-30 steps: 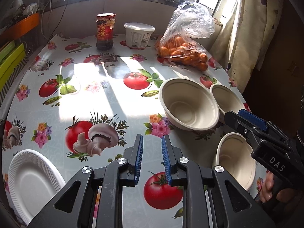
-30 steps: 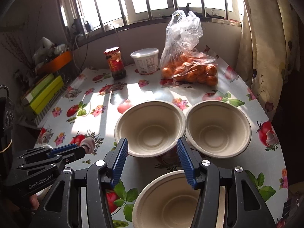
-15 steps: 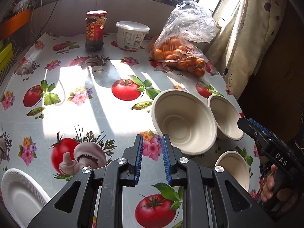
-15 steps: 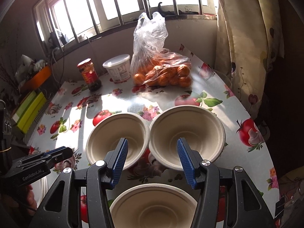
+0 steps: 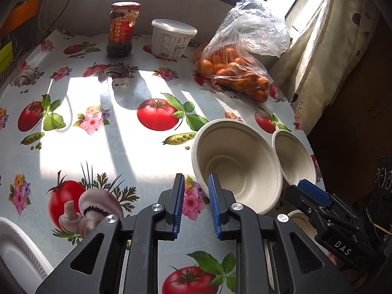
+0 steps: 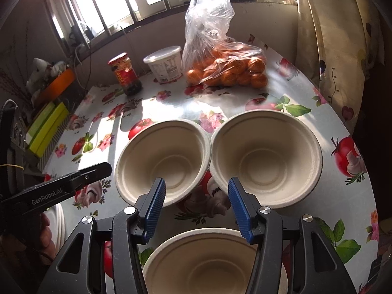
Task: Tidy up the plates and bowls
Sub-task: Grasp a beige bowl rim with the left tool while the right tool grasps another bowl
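Beige pulp bowls are set mouth-up on the vegetable-print tablecloth (image 6: 281, 90): the left bowl (image 6: 163, 161) and right bowl (image 6: 267, 156) touch rims, with no long axis to tell. The near bowl (image 6: 210, 259) is seen just below the spread, empty right gripper (image 6: 196, 207). The left gripper (image 5: 196, 207) is parted narrowly, holding nothing, beside the left bowl's rim, a white plate (image 5: 17, 252) lying at its left.

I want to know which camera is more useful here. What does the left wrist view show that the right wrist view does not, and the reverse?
Only the left wrist view shows the white paper plate clearly, at the table's near left edge.

Only the right wrist view shows the whole nearest bowl, below the open right hand-held gripper, and the yellow-green boxes.

Both show the two bowls side by side, the red-lidded jar, the white tub and the bag of oranges. The left hand-held gripper is slightly open and empty.
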The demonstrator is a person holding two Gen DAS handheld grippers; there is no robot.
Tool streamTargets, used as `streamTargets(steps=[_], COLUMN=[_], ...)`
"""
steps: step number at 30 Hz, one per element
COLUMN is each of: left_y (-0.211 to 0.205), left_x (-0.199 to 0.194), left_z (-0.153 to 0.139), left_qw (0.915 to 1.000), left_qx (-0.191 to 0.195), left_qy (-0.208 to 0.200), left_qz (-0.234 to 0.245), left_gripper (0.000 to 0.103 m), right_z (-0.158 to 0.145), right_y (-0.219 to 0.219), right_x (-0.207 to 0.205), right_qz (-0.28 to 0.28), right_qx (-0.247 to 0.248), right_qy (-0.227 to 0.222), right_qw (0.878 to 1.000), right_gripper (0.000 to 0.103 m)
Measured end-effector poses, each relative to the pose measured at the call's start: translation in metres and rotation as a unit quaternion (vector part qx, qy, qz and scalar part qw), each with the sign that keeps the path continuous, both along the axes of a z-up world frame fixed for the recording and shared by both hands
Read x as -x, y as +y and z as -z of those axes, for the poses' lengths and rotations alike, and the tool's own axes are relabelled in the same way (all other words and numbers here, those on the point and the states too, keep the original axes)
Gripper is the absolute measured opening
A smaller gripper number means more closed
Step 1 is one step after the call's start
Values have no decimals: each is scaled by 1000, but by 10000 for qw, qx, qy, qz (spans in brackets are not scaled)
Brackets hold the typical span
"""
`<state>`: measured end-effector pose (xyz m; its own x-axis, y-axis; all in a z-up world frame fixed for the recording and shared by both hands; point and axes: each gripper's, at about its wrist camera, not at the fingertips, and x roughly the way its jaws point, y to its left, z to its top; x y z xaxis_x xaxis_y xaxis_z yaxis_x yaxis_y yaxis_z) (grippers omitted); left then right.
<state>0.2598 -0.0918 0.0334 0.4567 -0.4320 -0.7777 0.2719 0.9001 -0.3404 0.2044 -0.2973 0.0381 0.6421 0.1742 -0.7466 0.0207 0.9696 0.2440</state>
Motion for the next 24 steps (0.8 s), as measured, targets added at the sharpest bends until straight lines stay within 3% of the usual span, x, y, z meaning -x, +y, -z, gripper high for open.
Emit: streamTargets(steps=[14, 24], left_y=[-9, -8], left_x=[-15, -20], left_z=[7, 12], left_qw=[9999, 9996], left_qx=[80, 154], left_qy=[99, 195], left_qz=[-23, -100], left_gripper=[21, 13], right_z=[11, 14], right_y=[5, 1], right_x=[-11, -13], right_qz=[-163, -66], right_qx=[-286, -358], right_qy=[54, 54], right_qw=[9994, 9993], right_gripper=[30, 28])
